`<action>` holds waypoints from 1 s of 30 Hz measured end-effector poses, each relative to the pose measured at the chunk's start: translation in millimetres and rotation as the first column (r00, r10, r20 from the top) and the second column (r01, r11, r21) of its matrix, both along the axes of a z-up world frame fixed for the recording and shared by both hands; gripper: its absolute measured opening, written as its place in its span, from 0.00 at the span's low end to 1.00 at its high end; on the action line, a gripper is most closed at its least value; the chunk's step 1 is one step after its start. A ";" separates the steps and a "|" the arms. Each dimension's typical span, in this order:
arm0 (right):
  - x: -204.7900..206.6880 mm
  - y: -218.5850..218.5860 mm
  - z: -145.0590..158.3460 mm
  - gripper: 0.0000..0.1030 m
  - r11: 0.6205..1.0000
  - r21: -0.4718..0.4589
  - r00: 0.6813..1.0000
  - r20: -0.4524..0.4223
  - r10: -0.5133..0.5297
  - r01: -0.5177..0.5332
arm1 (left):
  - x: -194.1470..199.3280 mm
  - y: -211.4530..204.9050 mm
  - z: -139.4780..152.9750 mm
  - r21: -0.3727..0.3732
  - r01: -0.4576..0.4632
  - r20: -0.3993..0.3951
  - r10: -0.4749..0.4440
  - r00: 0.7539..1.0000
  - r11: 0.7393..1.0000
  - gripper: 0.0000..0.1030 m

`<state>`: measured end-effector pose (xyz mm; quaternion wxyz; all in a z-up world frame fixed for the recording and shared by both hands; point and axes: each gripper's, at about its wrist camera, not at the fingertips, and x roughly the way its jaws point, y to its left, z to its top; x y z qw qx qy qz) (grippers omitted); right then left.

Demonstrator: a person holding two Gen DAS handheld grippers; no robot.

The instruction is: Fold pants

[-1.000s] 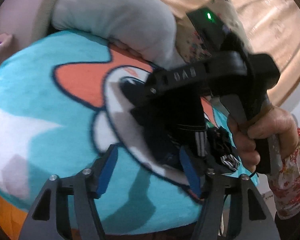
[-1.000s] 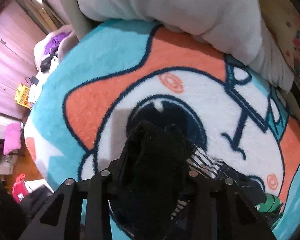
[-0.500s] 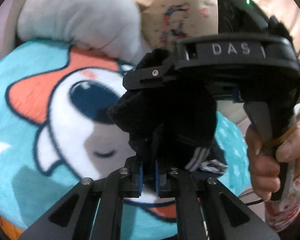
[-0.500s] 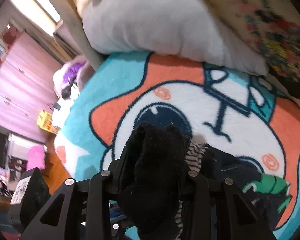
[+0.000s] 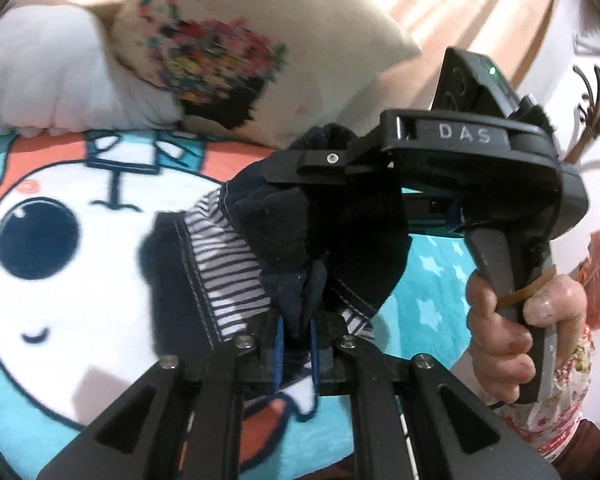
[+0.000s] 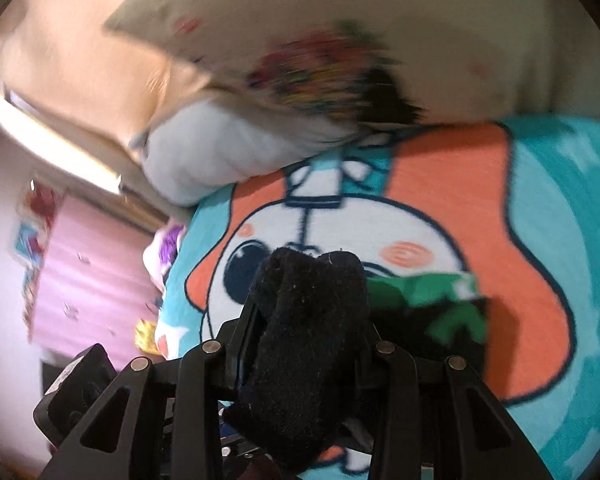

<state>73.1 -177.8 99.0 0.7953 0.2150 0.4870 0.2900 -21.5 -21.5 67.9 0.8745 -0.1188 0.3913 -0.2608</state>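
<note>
The pants [image 5: 300, 236] are dark navy with a black-and-white striped lining and hang bunched above the cartoon blanket [image 5: 60, 280]. My left gripper [image 5: 298, 338] is shut on a fold of the dark fabric. My right gripper [image 5: 320, 168] shows in the left wrist view, held by a hand, shut on the upper part of the same bundle. In the right wrist view the right gripper [image 6: 304, 320] is shut on a thick dark wad of the pants [image 6: 304, 344]; a green and white patch [image 6: 428, 296] of cloth hangs behind it.
A white pillow [image 5: 56, 88] and a cream pillow with a colourful print [image 5: 228, 44] lie at the head of the bed. The blanket [image 6: 540, 240] is teal, orange and white. A pink wardrobe [image 6: 88, 272] stands at the far left.
Both grippers have lifted the pants higher off the blanket and swung toward the pillows. The left gripper, open a second ago, closed on the fabric and stays shut.
</note>
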 end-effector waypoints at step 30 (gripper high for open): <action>-41.0 -92.9 -42.8 0.73 0.947 0.238 0.964 0.103 -0.247 0.217 | 19.5 48.0 -7.4 -0.032 -0.108 -0.065 0.106 0.992 0.994 0.49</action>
